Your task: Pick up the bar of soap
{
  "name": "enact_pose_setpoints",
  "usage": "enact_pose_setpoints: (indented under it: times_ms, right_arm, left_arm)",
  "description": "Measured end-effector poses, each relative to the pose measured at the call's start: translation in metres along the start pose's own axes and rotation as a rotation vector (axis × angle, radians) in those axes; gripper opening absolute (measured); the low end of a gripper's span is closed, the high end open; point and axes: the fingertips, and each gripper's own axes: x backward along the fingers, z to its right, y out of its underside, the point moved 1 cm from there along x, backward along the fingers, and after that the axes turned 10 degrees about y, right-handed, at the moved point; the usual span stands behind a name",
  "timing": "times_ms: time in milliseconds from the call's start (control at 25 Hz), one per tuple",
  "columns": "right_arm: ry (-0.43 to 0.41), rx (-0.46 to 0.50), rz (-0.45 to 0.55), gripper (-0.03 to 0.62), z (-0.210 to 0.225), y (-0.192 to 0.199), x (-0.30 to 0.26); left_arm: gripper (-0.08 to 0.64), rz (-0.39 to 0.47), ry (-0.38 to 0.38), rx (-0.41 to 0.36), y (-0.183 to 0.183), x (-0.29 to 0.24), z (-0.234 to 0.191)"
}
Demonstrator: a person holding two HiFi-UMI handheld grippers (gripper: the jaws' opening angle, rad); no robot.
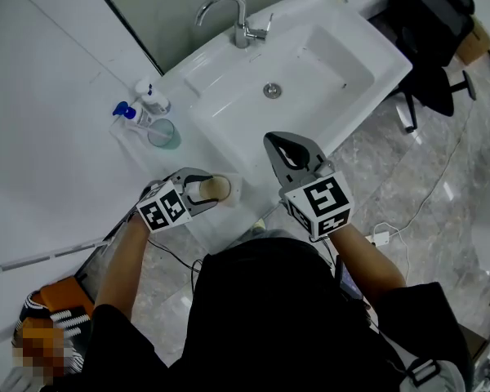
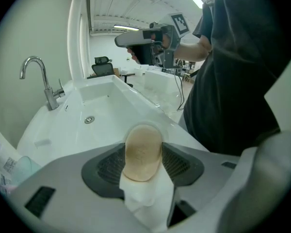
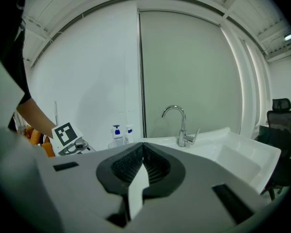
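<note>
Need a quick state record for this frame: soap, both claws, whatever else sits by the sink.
soap: tan bar on the near corner of the sink, inside the left claw
left claw: open around the soap, not clamped on it
right claw: shut, empty, pointing toward the tap
other: two pump bottles and a cup by the wall

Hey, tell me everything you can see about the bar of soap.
The bar of soap is a tan, matte, rounded oval with a slightly mottled surface. It lies on the white sink counter left of the basin, near the front edge, between the open fingers of the left gripper. Whether they touch it is unclear.
</note>
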Motion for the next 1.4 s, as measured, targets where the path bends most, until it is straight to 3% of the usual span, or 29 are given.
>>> enact_pose_setpoints:
  times_ms: [400,800,1000,1400]
  right_arm:
    - [-0.007,-0.012,-0.004,0.005,-0.003,0.004,0.002]
    - [-0.014,-0.016,-0.014,0.005,-0.006,0.008,0.003]
    - [-0.016,-0.021,-0.02,0.005,-0.007,0.011,0.004]
    - [-0.038,-0.024,-0.015,0.005,-0.016,0.009,-0.001]
  left_arm:
    - [0.272,-0.045,0.059,-0.018,0.006,-0.007,-0.001]
    - [0.272,-0.03,0.15,0.05,0.006,-0.009,-0.007]
    - [0.272,-0.071,0.173,0.061,0.005,-0.01,-0.008]
    - [0.269,-0.057,0.149,0.091,0.004,-0.01,-0.007]
